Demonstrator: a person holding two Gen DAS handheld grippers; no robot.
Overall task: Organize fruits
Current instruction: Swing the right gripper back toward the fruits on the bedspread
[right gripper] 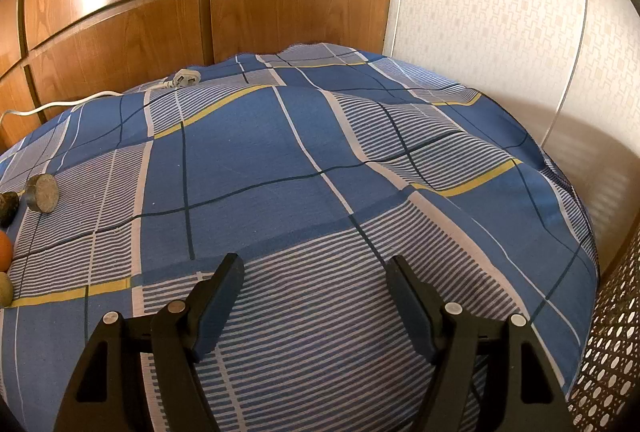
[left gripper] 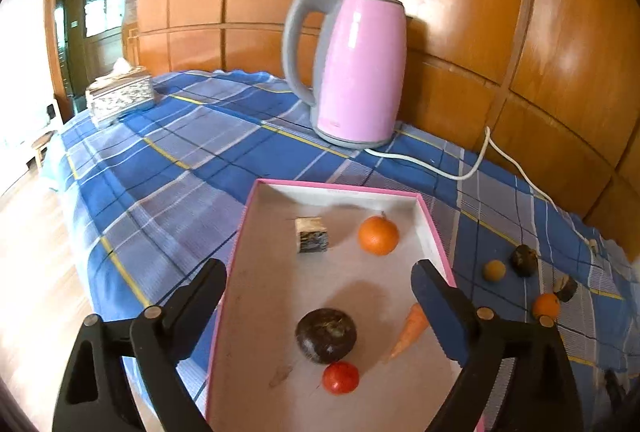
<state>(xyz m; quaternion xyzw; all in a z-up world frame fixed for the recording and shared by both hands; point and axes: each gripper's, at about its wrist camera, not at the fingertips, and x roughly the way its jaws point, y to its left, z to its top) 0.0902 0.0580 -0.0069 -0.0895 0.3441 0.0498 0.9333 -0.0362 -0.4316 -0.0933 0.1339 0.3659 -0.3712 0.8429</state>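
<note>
The left claw (left gripper: 320, 296) hangs over the box (left gripper: 434, 236), jaws wide apart and empty, the dark fruit (left gripper: 326, 335) lying below between them as if dropped for sorting, while the right claw (right gripper: 316, 292), also apart and empty, waits over bare cloth (right gripper: 248, 144).

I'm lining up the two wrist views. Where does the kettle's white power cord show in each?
Left wrist: white cord runs right from the pink kettle along the wooden wall.
Right wrist: cord and plug lie upper left, by the wall.
Shared landmark: blue plaid cloth.
</note>
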